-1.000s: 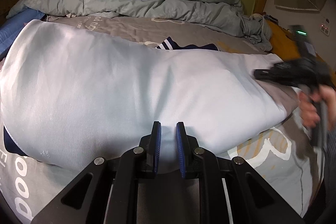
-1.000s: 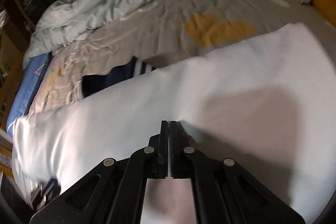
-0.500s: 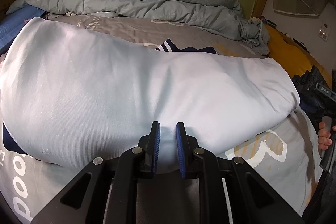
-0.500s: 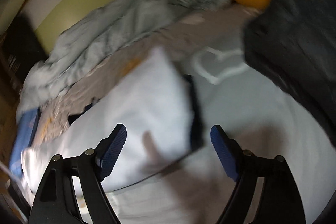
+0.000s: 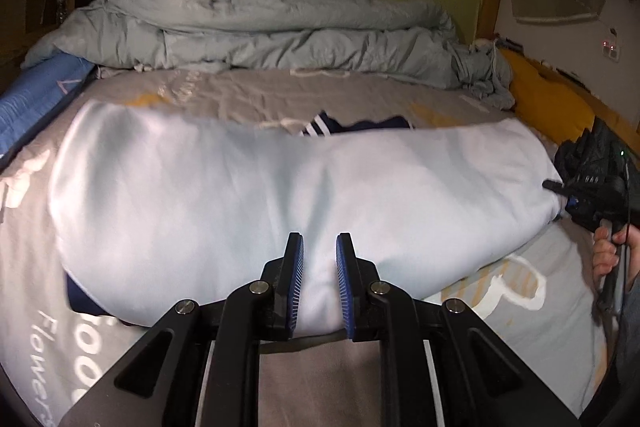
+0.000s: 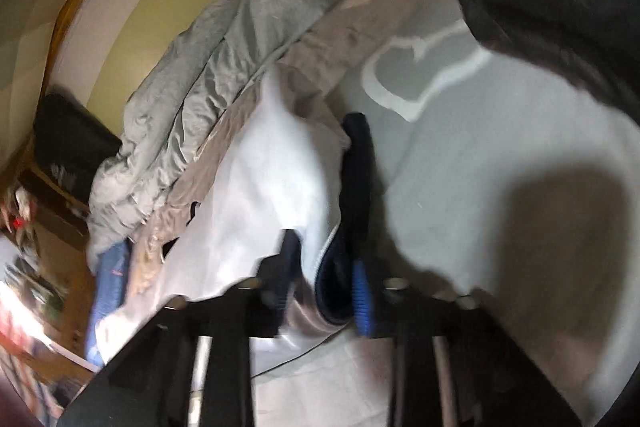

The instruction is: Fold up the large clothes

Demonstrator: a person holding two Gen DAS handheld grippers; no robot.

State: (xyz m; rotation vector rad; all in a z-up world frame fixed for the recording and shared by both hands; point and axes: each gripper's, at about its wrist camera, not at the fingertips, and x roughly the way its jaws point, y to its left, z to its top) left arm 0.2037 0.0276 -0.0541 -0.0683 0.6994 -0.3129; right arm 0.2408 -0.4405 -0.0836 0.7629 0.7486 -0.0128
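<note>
Since prev frame R gripper swung to shirt end, jaws just closing on hem; L gripper pinches near edge. Risk: thin bite slips, fold skews.

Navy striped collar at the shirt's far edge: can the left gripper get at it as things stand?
Probably not: the left gripper is clamped on the white shirt, whose near hem fills its jaws; the collar lies across the garment.

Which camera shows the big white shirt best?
The left wrist view: the white shirt lies fully visible across the bed. The right wrist view is blurry, showing only one end at the right claw.
</note>
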